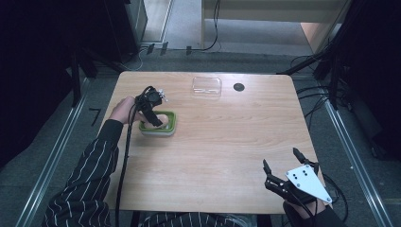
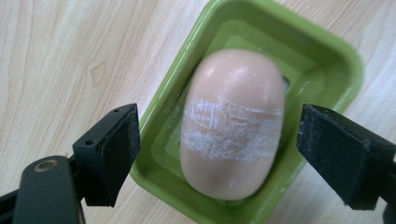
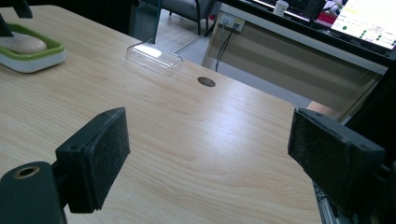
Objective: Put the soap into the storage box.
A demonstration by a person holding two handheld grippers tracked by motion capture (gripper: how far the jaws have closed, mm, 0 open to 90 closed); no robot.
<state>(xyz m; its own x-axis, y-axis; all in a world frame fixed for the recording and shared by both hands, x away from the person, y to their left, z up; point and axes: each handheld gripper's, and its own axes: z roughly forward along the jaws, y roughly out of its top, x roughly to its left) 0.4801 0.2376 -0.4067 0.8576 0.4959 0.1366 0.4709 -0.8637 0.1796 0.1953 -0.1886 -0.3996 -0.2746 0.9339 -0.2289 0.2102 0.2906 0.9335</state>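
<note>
A peach-coloured soap bar (image 2: 233, 126) with white scuff marks lies in a green soap dish (image 2: 327, 60) on the left part of the wooden table. My left gripper (image 2: 219, 149) points down over the dish, open, its pads standing clear of the soap on either side. From above, the left gripper (image 1: 153, 118) hangs over the dish (image 1: 158, 130). My right gripper (image 1: 280, 158) rests open near the table's front right corner with nothing between its fingers. In the right gripper view, the right gripper (image 3: 210, 158) faces bare tabletop, with the dish (image 3: 32, 58) far off at the upper left.
A clear plastic lid (image 1: 206, 87) lies near the table's far edge, next to a round dark cable hole (image 1: 239, 87). Both show in the right gripper view, the lid (image 3: 154, 56) and the hole (image 3: 206, 81). Cables and dark stands ring the table.
</note>
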